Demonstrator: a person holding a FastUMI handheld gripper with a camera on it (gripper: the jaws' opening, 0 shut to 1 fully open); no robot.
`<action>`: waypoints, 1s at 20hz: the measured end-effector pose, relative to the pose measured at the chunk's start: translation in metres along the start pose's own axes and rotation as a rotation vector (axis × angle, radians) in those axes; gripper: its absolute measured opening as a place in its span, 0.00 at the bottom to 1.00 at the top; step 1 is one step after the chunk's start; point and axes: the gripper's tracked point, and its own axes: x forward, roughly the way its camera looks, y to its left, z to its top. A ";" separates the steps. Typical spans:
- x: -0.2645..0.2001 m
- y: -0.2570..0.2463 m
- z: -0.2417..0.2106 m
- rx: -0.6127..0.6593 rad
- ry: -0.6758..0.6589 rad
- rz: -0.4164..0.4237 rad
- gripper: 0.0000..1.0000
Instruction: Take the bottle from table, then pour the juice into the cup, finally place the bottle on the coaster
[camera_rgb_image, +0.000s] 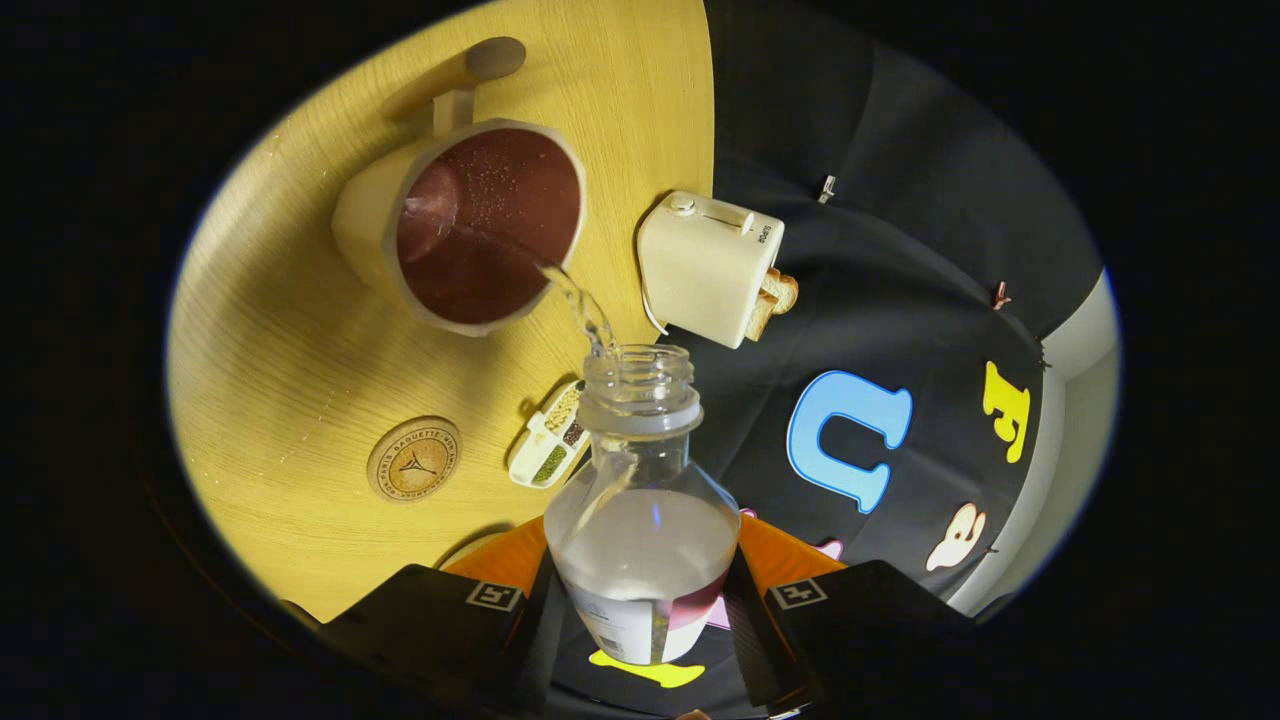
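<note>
My gripper (640, 600) is shut on a clear plastic bottle (640, 520), both fingers pressed against its lower body. The bottle is uncapped and tilted over, its open neck pointing beyond the fingers toward a cream cup (470, 225) with a dark reddish inside and a wooden handle. A thin stream of clear liquid (575, 295) arcs from the bottle's mouth over the cup's rim. Clear liquid still fills part of the bottle. A round wooden coaster (414, 459) lies on the yellow wooden table (270, 340), nearer the fingers than the cup and apart from it.
A cream toaster (705, 265) with bread slices sticking out stands at the table's edge beside the cup. A small white divided dish (550, 440) of seeds lies just beyond the bottle's neck. The table ends against the black booth cloth (900, 300).
</note>
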 end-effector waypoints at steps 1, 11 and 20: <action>0.003 -0.004 0.000 -0.008 -0.002 -0.002 0.74; 0.005 -0.015 0.017 -0.082 -0.052 -0.015 0.74; 0.003 -0.002 0.031 -0.205 -0.102 -0.008 0.74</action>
